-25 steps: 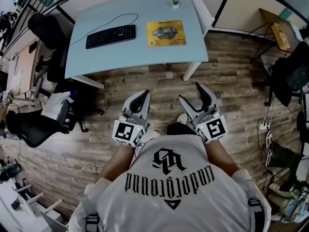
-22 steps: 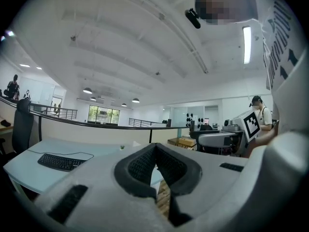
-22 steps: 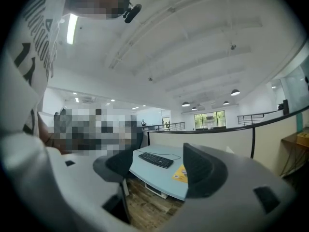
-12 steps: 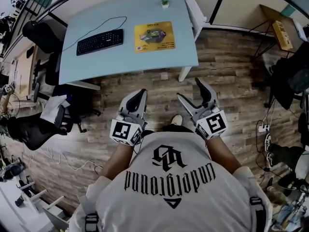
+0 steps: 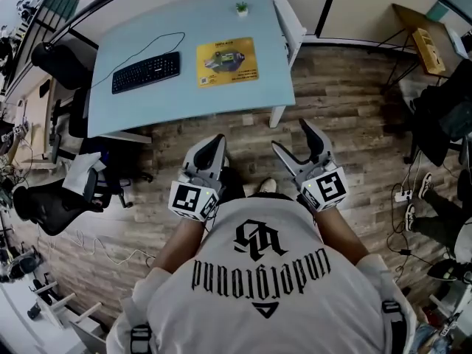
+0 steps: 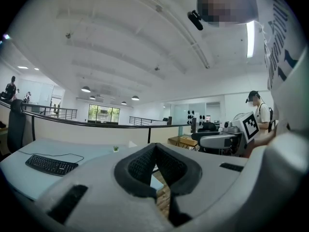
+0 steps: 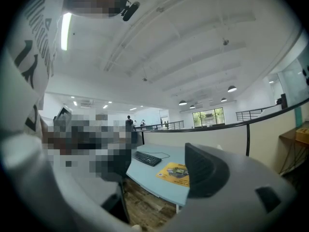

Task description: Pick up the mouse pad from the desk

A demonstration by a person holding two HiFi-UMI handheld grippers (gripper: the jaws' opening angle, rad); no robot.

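Since a second ago the desk [image 5: 184,98] has drifted left in my head view, and the yellow mouse pad [image 5: 227,61] with it. Both tools stay carried low in front of my chest. I read that as me walking up to the desk, not yet reaching.

The mouse pad lies flat on the desk's right half, to the right of the keyboard [image 5: 146,72] and nearer to me than the small plant [image 5: 242,8]. It is well apart from both tools, with a stretch of wood floor [image 5: 346,102] between us.

My right gripper [image 5: 290,135] has just been opening its jaws. They stand wide apart with nothing between them, and its own view looks past one jaw straight at the mouse pad, so I judge this is the hand I am readying for the grab.

My left gripper [image 5: 213,144] is clenched and empty, its pads meeting at the tips. I think it stays closed because it has no job yet. It may have to lift an edge later, since a thin flat pad gives little to pinch.
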